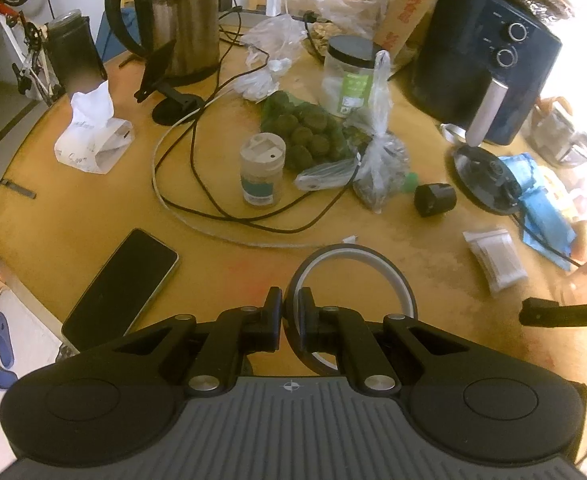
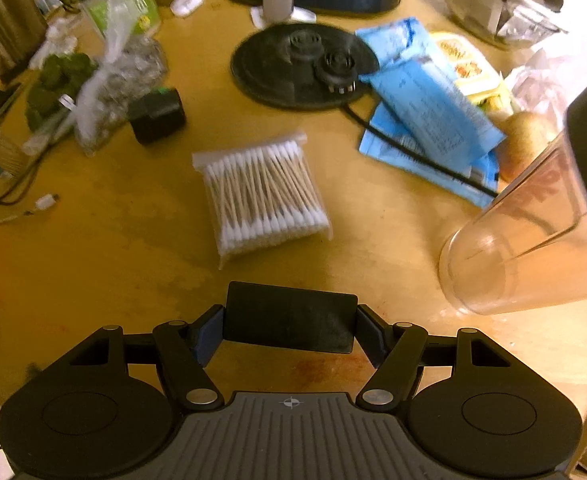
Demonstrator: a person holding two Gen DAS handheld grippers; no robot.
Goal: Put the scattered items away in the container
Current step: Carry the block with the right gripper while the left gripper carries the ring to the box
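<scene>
Left wrist view: your left gripper (image 1: 289, 320) is clenched on the rim of a ring (image 1: 351, 304), a black hoop with a pale inner band, 1 finger outside the rim and 1 inside. The ring extends ahead and to the right of the fingers, above the table (image 1: 73, 220). A phone (image 1: 121, 288) lies just left of the gripper. A small bottle (image 1: 262, 170) stands well ahead, with a loop of cables (image 1: 197, 184) around its near side. A pack of swabs (image 1: 495, 260) lies ahead to the right. The tip of your right gripper (image 1: 549, 314) enters at the right edge.

Right wrist view: your right gripper (image 2: 289, 320) grasps a flat black block (image 2: 289, 318) across its width; both fingers touch its ends. The swabs (image 2: 261, 194) lie on the table directly ahead of the fingers. A clear cup (image 2: 525, 248) stands to the right. A black disc (image 2: 293, 68) lies further ahead.
</scene>
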